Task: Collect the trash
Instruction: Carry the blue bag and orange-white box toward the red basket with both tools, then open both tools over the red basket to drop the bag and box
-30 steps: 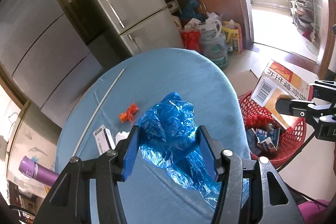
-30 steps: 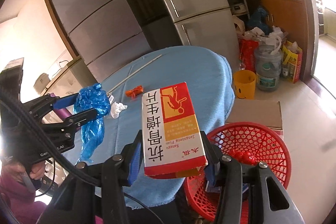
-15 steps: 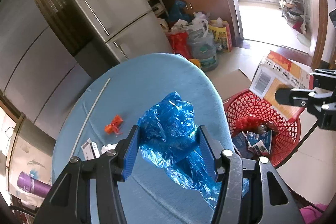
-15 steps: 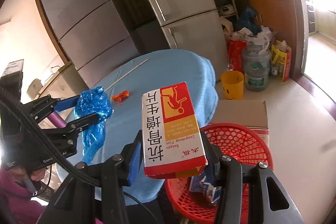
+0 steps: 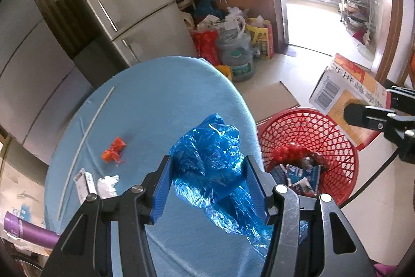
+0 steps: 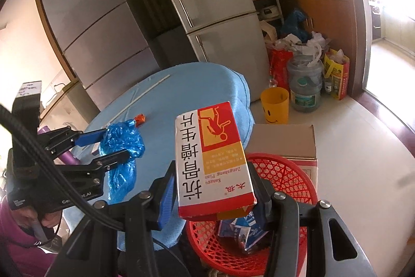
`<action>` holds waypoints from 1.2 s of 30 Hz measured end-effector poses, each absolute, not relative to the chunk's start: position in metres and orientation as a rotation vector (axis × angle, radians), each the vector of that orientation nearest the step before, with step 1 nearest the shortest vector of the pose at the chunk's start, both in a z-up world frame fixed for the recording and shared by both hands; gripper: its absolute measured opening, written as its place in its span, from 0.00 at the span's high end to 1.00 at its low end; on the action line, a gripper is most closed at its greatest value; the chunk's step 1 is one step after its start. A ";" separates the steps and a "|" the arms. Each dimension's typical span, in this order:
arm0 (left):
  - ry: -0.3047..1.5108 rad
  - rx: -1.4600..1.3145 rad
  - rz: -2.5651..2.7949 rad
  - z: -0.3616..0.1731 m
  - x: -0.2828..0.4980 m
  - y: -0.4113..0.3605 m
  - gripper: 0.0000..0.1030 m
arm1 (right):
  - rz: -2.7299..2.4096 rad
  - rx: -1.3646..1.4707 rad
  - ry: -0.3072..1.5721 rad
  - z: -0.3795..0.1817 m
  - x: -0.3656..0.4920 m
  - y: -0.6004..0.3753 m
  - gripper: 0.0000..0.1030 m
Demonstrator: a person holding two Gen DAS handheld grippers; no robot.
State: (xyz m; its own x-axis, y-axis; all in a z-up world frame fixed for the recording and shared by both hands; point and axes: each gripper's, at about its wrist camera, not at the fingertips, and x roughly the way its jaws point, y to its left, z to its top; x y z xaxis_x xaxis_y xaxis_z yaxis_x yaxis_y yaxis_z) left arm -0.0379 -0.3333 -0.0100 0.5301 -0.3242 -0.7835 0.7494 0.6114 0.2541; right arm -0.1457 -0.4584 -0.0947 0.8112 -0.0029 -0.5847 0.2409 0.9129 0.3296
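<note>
Two grippers up, both loaded. Left gripper [image 5: 207,188] has its blue pads clamped on a crumpled blue bag [image 5: 212,173]; the bag's tail hangs below the jaws, over the blue-clothed table [image 5: 160,100], near the table edge that faces the basket [image 5: 334,147]. Right gripper [image 6: 211,186] is clamped on a red, white and yellow box [image 6: 212,160], printed face up, held just above the basket's near rim, the box front end reaching toward the table.

Landmark: red mesh basket on the floor, close against the table edge. Inside it: a red crumpled wrapper [image 5: 288,155] and blue-and-white packets [image 5: 298,178]. Behind the basket, a flat brown carton [image 6: 282,142] touches its far rim. Beyond that, a yellow smiley cup [image 6: 275,105] and a water jug [image 6: 304,85] on the floor.

Still on the table, all well away from the basket: an orange wrapper [image 5: 114,149], a white wad [image 5: 107,183], a small white pack [image 5: 83,181] just beside the wad, and a long white stick [image 5: 85,136] along the far side. A purple bottle [image 5: 28,232] lies at the table's far edge.

A purple sleeve [image 6: 15,251] shows under the left gripper in the right view.
</note>
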 end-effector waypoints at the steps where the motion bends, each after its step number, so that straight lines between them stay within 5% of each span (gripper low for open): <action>1: 0.769 0.625 -0.704 -0.011 -0.038 -0.335 0.45 | -0.137 0.406 0.622 -0.096 -0.145 -0.460 0.49; 36: 0.988 0.558 -0.955 -0.071 -0.031 -0.384 0.44 | -0.330 0.752 1.006 -0.190 -0.139 -0.530 0.48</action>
